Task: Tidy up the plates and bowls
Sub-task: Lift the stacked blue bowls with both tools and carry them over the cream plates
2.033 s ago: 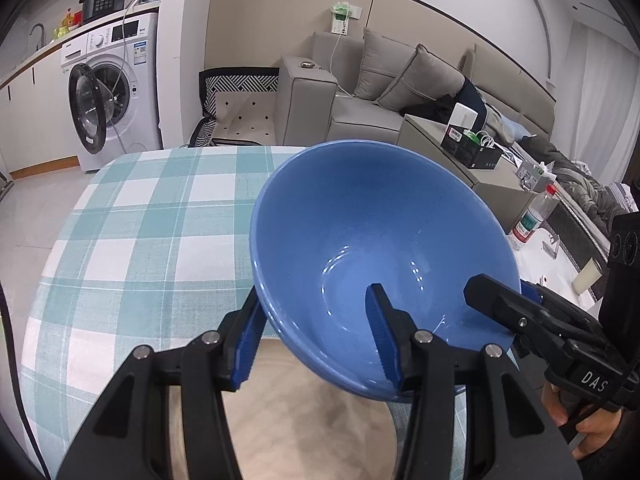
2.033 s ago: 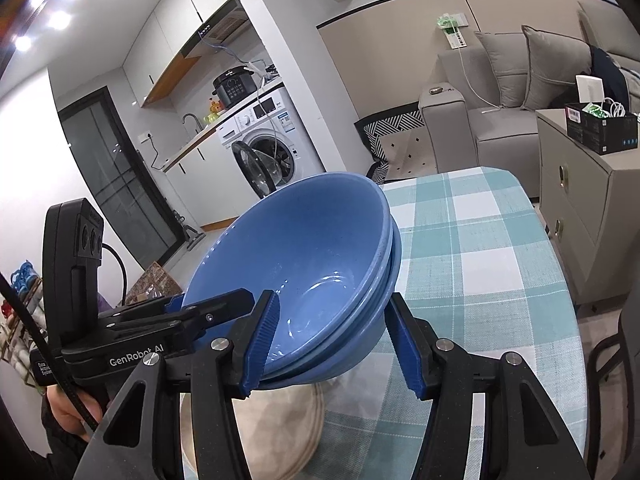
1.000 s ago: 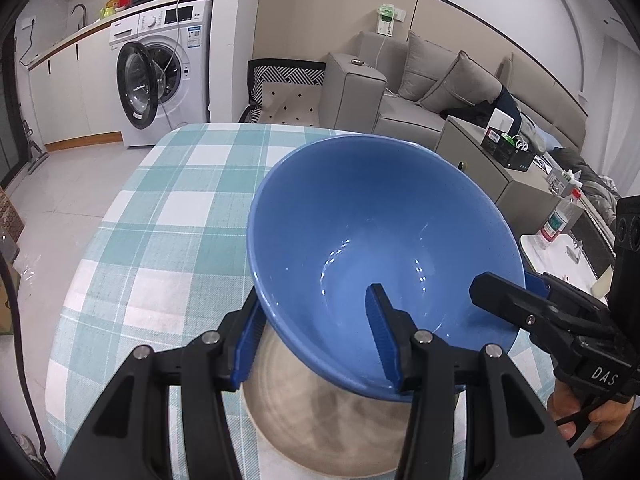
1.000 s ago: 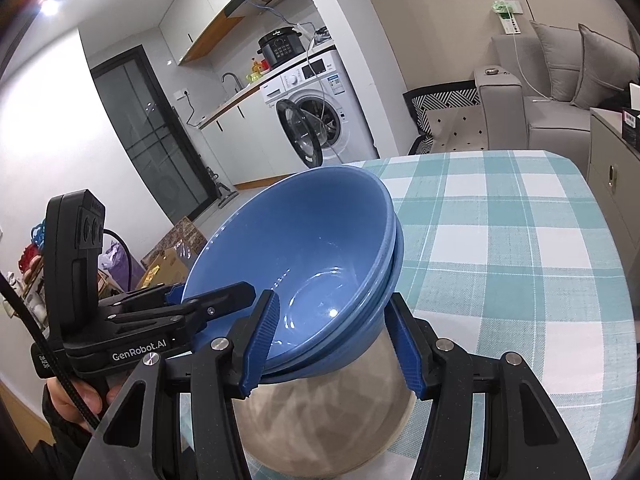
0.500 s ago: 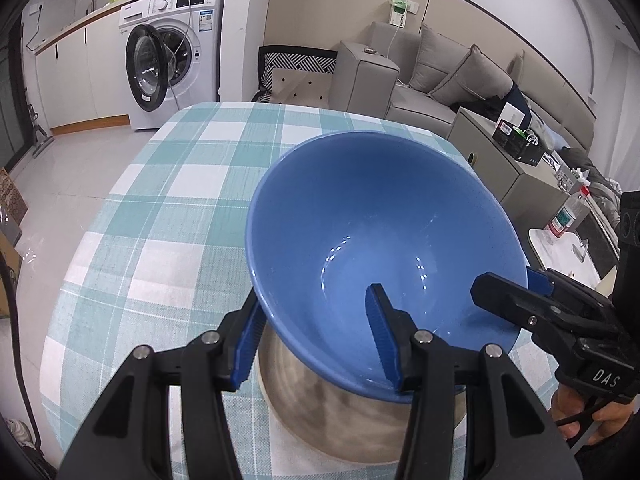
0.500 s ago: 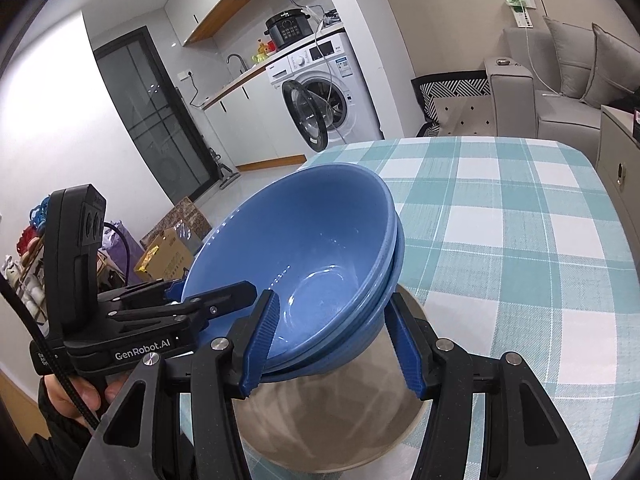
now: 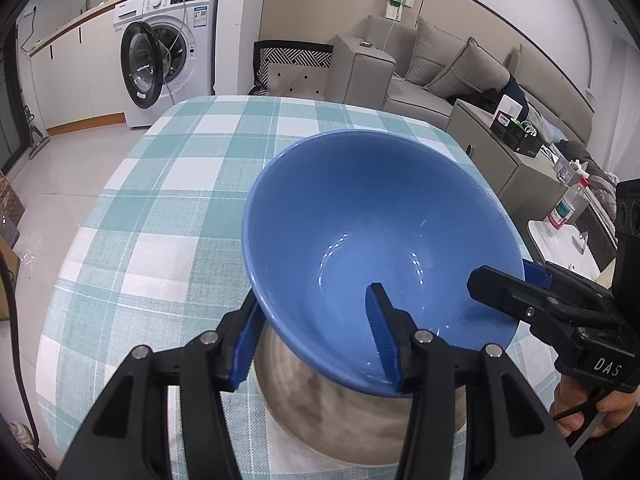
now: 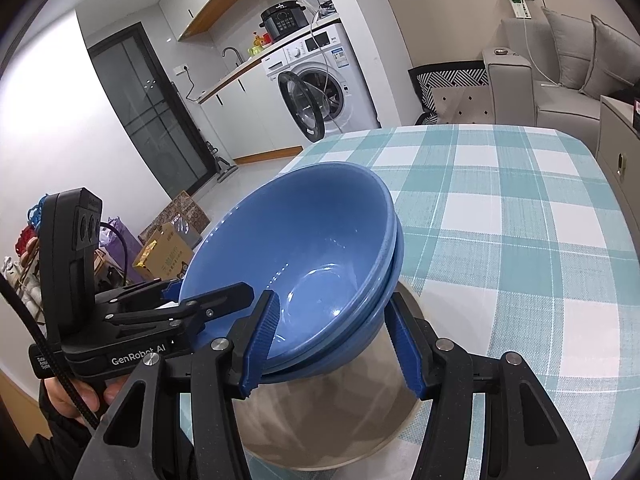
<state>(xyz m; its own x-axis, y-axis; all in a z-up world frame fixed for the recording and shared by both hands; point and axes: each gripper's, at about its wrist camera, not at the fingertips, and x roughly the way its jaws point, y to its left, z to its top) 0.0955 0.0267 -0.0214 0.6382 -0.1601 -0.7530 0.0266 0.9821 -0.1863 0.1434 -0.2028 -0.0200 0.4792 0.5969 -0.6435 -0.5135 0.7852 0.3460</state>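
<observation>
Here, two nested blue bowls [image 8: 304, 264] hang tilted just above a beige plate [image 8: 320, 420] that lies on the checked surface [image 8: 520, 240], and both tools share the load. The left hand-held gripper [image 7: 316, 336] pinches the near wall of the stack, one blue pad inside the top bowl and the other outside beneath the rim; the right hand-held gripper [image 8: 332, 344] does the same from the opposite side, one finger in the hollow and one under the outer wall. Gripping at two opposite points probably keeps the pair from swinging or sliding apart while they are lowered, since a single pinch on a smooth, slanted rim would let the weight twist. The stack sits right over the plate, so the aim seems to be to set bowls on plate as one tidy pile; whether the lower bowl already touches the plate cannot be told from either view. As for writing, the body of the left tool, seen from the right wrist, reads "GenRobot AI", and the right tool, seen from the left wrist, carries "DAS". The washing machine [image 7: 168, 52] behind the surface bears small stickers, and a yellow carton [image 8: 164, 258] on the floor has print, but both are too small to read.
</observation>
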